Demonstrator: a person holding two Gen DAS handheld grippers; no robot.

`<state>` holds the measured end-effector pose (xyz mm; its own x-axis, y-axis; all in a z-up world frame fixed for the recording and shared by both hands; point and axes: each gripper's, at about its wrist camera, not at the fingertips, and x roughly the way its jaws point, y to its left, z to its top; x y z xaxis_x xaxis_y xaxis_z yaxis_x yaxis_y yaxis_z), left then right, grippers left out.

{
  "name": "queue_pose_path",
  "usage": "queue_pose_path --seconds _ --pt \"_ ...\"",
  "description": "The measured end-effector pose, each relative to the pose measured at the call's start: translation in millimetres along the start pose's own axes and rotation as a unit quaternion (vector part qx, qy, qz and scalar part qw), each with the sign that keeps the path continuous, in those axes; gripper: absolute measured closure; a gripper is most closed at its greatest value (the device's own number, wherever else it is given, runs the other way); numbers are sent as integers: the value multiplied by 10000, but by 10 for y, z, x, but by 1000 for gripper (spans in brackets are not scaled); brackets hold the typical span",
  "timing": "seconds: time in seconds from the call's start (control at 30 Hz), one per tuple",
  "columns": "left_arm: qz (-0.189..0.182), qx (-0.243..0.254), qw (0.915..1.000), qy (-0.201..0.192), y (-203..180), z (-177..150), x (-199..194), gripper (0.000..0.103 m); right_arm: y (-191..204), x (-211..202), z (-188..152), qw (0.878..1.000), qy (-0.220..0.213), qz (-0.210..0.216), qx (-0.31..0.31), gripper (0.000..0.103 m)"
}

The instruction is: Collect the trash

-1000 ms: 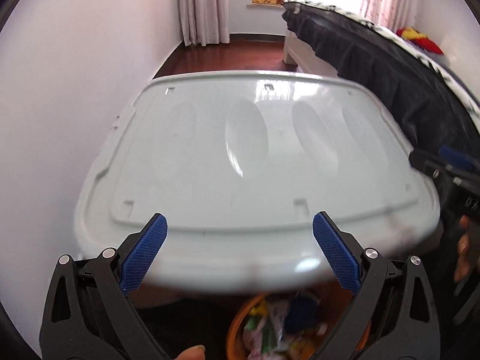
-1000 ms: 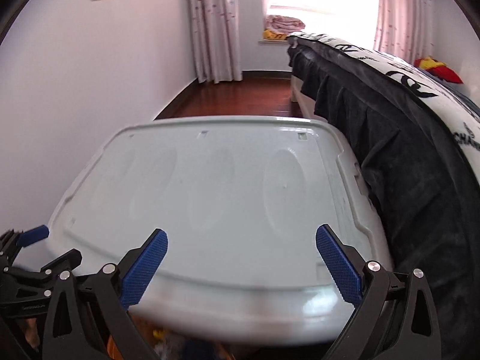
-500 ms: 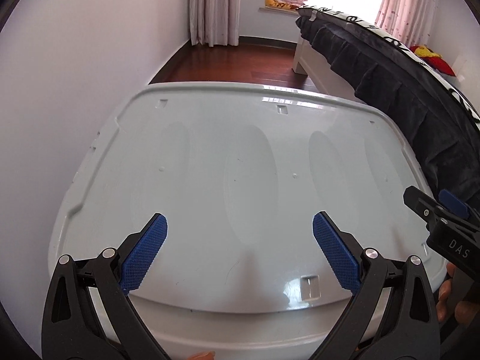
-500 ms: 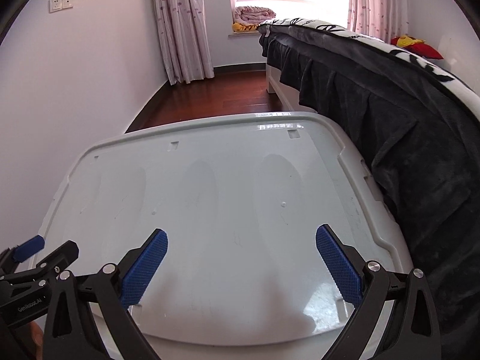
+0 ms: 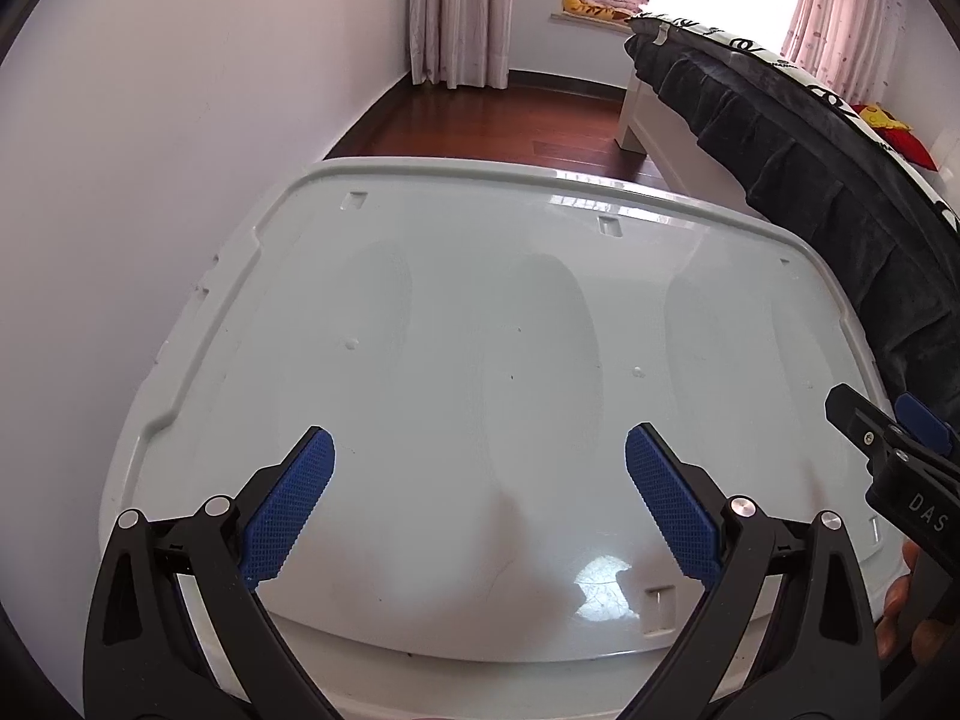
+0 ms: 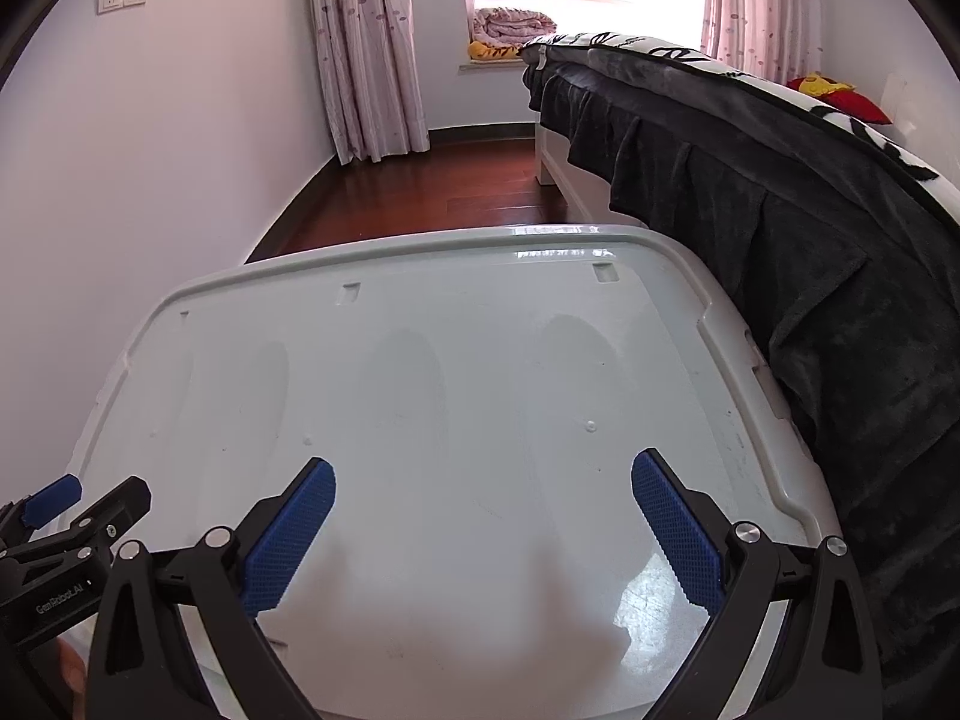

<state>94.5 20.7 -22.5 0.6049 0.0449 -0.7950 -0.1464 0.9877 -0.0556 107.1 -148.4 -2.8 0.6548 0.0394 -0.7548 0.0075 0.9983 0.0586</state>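
A large pale grey plastic box lid (image 5: 480, 360) fills both views, also in the right wrist view (image 6: 456, 420). Nothing lies on its top and no trash shows. My left gripper (image 5: 479, 498) is open and empty above the lid's near edge. My right gripper (image 6: 483, 516) is open and empty above the near edge too. The right gripper's tip shows at the right of the left wrist view (image 5: 888, 444). The left gripper's tip shows at the left of the right wrist view (image 6: 66, 516).
A bed with a dark skirt (image 6: 780, 228) runs along the lid's right side, touching or nearly touching it. A white wall (image 5: 150, 150) stands close on the left. Dark wood floor (image 6: 432, 192) leads to curtains (image 6: 366, 48) and a window.
Both grippers have risen and tipped to look down on the lid. The orange bin with colourful trash under the lid's near edge has gone out of view.
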Motion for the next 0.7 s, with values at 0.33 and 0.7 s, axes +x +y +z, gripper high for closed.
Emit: queue_pose_path --seconds 0.33,0.7 --pt "-31 -95 9999 10 32 -2 -3 8 -64 4 26 9999 2 29 127 5" --pt "119 6 9999 -25 6 -17 32 8 -163 5 32 9994 20 63 343 5"
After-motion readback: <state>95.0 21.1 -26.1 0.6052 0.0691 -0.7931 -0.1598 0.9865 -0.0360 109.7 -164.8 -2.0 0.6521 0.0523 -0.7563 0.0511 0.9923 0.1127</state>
